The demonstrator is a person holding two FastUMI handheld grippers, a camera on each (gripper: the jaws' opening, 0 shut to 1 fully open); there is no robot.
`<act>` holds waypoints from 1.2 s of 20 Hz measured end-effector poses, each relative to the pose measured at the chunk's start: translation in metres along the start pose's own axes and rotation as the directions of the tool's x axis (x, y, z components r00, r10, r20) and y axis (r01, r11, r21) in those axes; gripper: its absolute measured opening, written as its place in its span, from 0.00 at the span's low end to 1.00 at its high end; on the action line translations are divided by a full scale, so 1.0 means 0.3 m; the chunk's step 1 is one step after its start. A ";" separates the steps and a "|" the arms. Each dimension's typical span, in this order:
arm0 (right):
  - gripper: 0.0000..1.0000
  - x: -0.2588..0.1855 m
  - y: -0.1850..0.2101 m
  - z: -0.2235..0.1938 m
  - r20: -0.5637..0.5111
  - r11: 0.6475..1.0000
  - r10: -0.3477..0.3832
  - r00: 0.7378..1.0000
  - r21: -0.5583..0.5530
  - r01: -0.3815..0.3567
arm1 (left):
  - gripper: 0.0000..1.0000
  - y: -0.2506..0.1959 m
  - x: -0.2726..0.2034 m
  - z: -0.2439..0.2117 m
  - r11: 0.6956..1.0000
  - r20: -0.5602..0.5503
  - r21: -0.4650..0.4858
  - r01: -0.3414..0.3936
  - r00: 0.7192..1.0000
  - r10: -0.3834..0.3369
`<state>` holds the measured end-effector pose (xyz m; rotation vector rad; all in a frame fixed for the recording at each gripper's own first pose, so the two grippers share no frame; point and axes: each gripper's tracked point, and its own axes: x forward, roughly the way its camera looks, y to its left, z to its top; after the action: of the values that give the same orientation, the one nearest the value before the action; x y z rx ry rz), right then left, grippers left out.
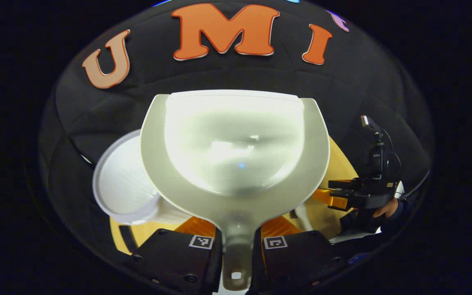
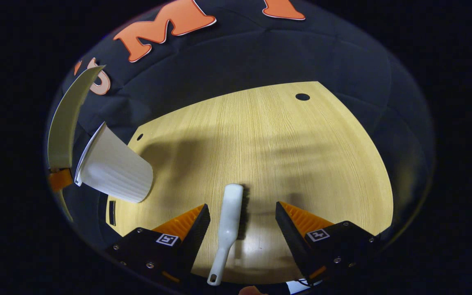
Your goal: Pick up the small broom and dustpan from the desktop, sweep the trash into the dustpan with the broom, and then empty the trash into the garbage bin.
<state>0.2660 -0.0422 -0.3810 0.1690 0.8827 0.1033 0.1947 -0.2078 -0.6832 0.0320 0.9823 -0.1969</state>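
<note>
My left gripper [image 1: 236, 246] is shut on the handle of the pale dustpan [image 1: 236, 155], which is lifted with its inner face toward the camera; its inside looks bare. The white ribbed garbage bin [image 1: 123, 184] sits just behind and left of the pan. In the right gripper view the pan's edge [image 2: 66, 119] stands beside the bin [image 2: 113, 168]. The small white broom [image 2: 230, 221] lies flat on the wooden desktop [image 2: 293, 143], between the fingers of my right gripper [image 2: 242, 207], which is open and touches neither side of it.
Farther off to the right in the left gripper view is the right gripper [image 1: 342, 192] with the hand [image 1: 385, 209] that holds it. The desktop has a round cable hole [image 2: 302, 96] near its far edge and a slot [image 2: 112, 213] near its left edge.
</note>
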 end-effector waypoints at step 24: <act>0.97 0.022 0.015 -0.130 -0.095 0.997 -0.021 0.995 -0.070 0.015 | 0.37 0.017 0.564 -0.481 0.982 -0.447 -0.157 -0.106 0.894 0.025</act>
<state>0.2398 -0.0326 -0.4094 0.0918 0.9744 0.1259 0.1682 -0.2116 -0.9041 -0.0565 1.4523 -0.0357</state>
